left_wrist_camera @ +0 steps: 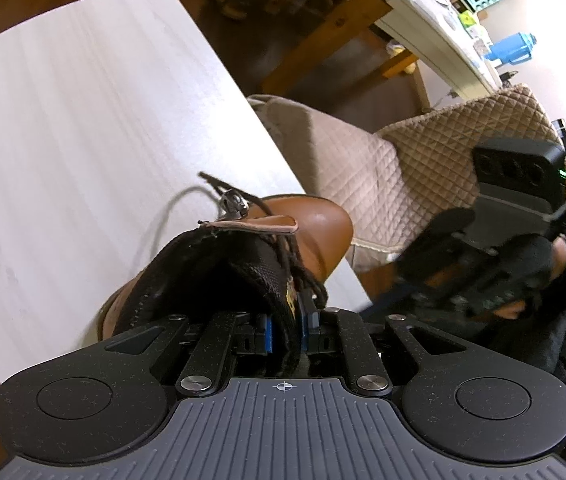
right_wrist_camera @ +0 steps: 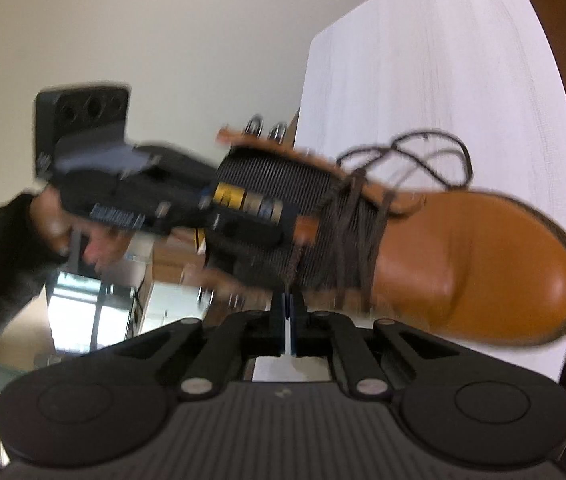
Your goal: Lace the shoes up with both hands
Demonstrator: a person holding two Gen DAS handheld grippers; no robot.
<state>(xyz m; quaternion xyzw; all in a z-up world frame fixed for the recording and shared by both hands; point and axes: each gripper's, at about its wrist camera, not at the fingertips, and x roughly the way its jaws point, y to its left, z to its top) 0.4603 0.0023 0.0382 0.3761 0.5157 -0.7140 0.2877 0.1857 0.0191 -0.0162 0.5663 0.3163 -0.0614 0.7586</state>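
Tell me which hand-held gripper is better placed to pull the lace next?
Probably the right hand-held gripper: its jaws are shut beside the dark laces. The left hand-held gripper is clamped on the boot's tongue, steadying it.

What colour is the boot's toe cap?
Tan-brown leather toe cap, clearest in the right wrist view.

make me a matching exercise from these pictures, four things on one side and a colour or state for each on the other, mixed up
Things:
1. boot toe
2. laces
3. table
4. boot tongue

Colour or state:
a. white
b. black, clamped in the left gripper
c. tan leather
d. dark brown

Pairs: 1-c, 2-d, 3-a, 4-b
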